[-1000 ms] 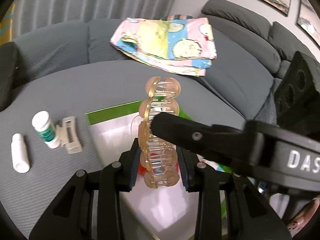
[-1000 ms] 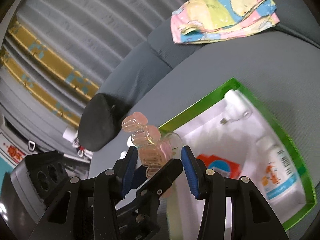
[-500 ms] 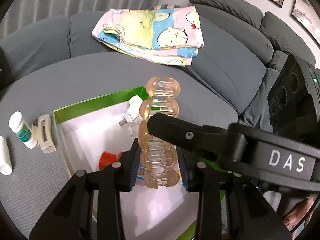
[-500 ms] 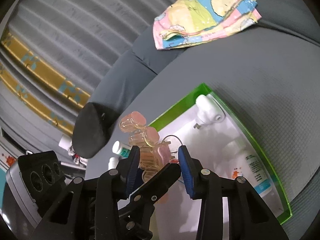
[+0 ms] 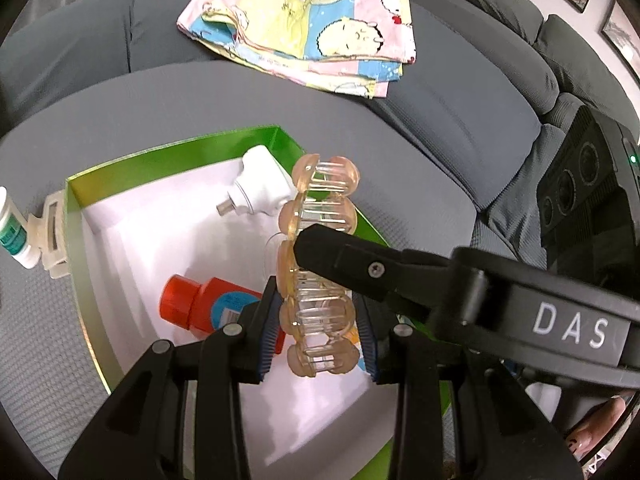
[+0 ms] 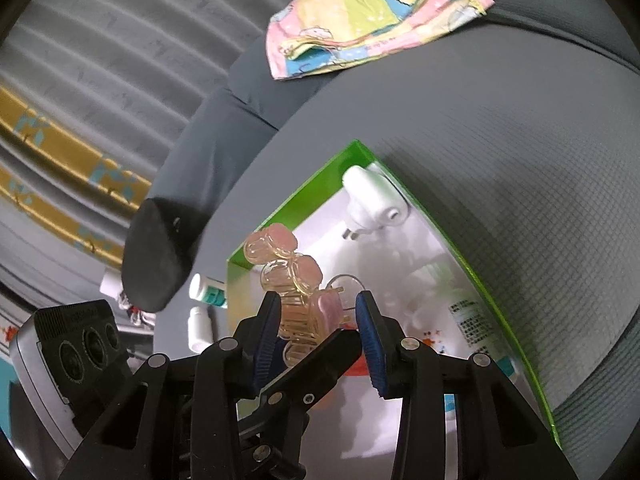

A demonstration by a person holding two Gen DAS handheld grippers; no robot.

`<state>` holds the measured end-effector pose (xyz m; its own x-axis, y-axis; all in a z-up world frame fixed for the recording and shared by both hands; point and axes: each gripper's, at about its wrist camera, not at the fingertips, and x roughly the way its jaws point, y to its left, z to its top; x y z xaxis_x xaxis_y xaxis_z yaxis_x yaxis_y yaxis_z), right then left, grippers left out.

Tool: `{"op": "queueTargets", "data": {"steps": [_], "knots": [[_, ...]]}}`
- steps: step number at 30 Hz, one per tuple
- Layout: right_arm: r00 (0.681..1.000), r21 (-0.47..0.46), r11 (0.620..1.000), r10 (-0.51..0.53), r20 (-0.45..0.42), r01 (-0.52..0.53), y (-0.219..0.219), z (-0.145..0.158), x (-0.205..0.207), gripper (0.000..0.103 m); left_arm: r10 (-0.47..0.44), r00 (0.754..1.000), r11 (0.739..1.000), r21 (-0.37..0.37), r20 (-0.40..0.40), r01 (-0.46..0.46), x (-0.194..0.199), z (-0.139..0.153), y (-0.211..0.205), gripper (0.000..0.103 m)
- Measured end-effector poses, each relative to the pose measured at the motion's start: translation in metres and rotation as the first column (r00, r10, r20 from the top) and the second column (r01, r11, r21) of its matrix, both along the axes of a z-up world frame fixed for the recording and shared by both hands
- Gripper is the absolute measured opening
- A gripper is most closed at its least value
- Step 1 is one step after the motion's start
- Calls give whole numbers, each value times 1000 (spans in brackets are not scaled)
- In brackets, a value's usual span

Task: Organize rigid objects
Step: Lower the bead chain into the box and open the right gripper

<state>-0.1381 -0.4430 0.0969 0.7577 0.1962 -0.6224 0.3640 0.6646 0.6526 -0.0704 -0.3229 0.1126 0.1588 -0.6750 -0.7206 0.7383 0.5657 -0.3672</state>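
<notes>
Pointing downward | both grippers' jaws clamp hair clip [image 5: 318, 268] | above box [image 5: 180, 160]

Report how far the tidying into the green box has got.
Done: a red-capped bottle and a white plug already lie in the green box. In hand: both the left claw and the right claw grip the peach hair clip above the box. Left: a green-labelled bottle and a beige clip wait outside on the grey cushion.
</notes>
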Motion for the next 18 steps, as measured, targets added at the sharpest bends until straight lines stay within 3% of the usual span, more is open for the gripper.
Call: {"op": "queueTargets", "data": {"steps": [9, 11, 18], "knots": [[998, 4, 1000, -16, -61, 16, -6, -11, 3, 42, -2, 998, 1000, 21, -70, 4, 1, -11, -6, 35], [997, -1, 1000, -27, -69, 27, -7, -12, 3, 42, -3, 995, 1000, 8, -95, 4, 4, -12, -5, 48], [995, 2, 998, -61, -81, 61, -8, -10, 1, 42, 27, 996, 1000, 17, -82, -26, 4, -6, 3, 72]]}}
